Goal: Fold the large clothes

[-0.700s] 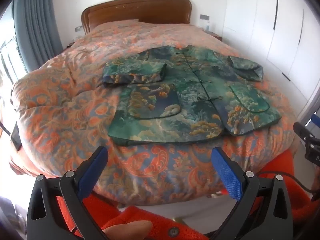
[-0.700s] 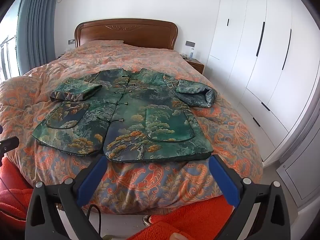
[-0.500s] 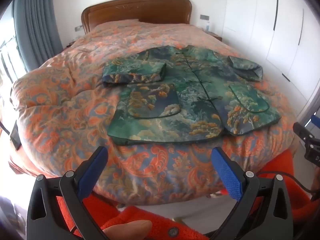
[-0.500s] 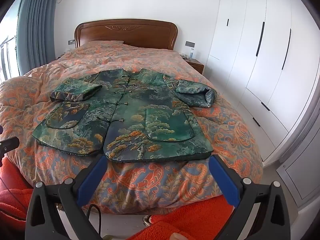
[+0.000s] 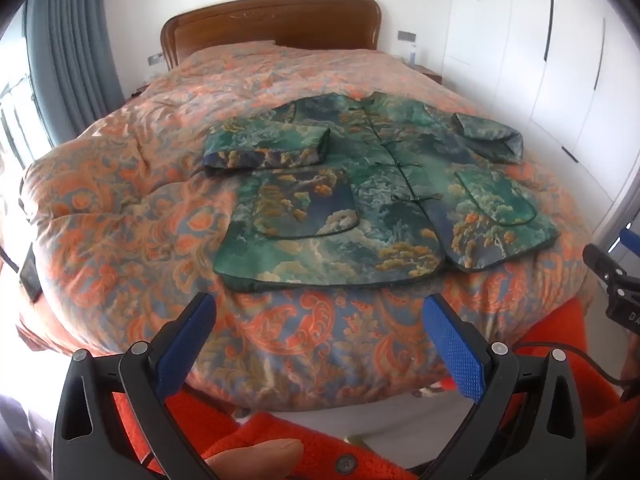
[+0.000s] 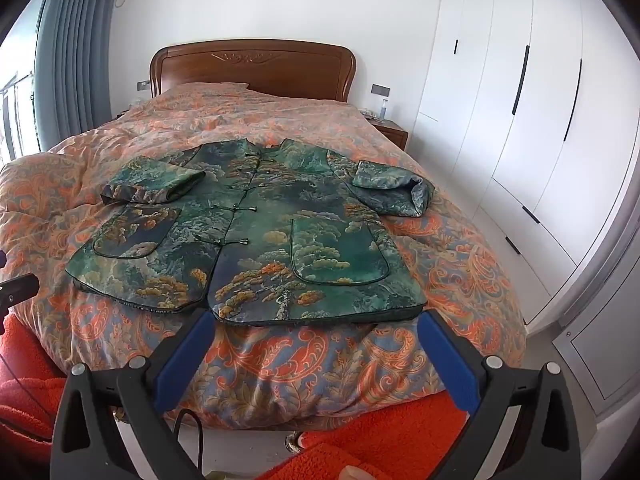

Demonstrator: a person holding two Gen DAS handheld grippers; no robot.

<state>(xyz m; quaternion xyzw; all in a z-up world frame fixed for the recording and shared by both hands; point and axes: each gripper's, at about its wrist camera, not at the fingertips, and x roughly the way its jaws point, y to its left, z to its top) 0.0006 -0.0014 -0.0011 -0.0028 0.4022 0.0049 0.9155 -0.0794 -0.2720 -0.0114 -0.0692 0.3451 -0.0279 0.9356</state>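
A green patterned jacket (image 6: 248, 236) is spread flat mid-frame on the bed (image 6: 320, 360). Both the left tool (image 5: 318, 320) and right tool (image 6: 316, 332) are held wide open and empty at lower frame.

Foreground: open air is seen between the near duvet (image 6: 304, 364) edge and both cameras, low in the frames.
Bed centre: the surface is taken up by the jacket (image 6: 256, 236).
Left of frame: bare duvet is left free beside the jacket.
Right of frame: passage is limited by the wardrobe (image 6: 520, 128).
Top: the way is closed by the headboard (image 6: 252, 66).
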